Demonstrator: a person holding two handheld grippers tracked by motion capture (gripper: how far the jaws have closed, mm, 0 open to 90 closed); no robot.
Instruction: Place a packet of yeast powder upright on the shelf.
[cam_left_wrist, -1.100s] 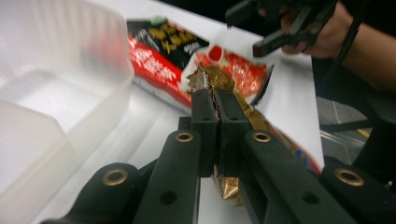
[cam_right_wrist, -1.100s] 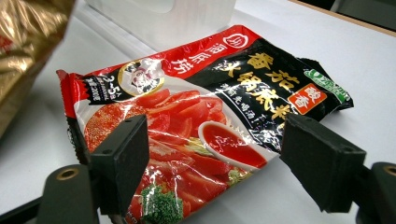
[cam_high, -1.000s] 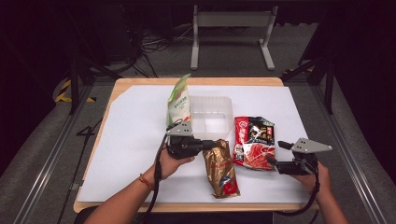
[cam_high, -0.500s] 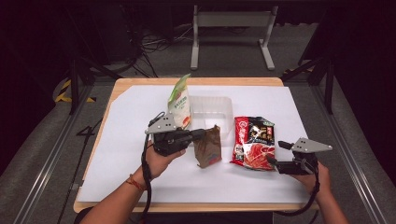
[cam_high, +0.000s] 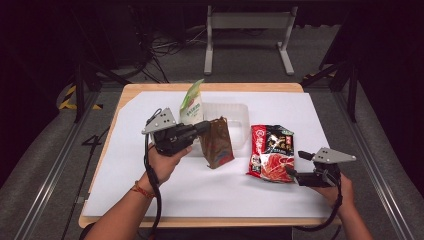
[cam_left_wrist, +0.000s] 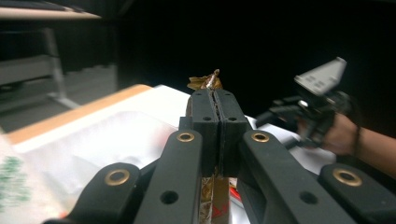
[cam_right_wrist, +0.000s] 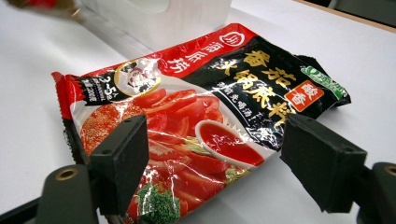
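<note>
Three packets and one clear tub (cam_high: 227, 116) are sharing the bench (cam_high: 125, 180), under a white sheet.

Biggest risk: brown packet (cam_high: 216, 142) is hanging off the bench in the left tongs (cam_high: 202, 127), pinched by its top edge alone, jaws fully closed on the crimp (cam_left_wrist: 207, 83). It is dangling just in front of the tub. Thin foil may be slipping out, and a quick swing could be shaking it loose.

Next: packet's lower end is swinging close to the tub rim and the upright green-and-white pouch (cam_high: 191, 106); a sideways move could be tipping that pouch over.

Smaller: right tongs (cam_high: 295, 164) are sitting wide open at the edge of the red sauce packet (cam_right_wrist: 196, 116), gripping nothing. Closing there may be catching only slick film.
</note>
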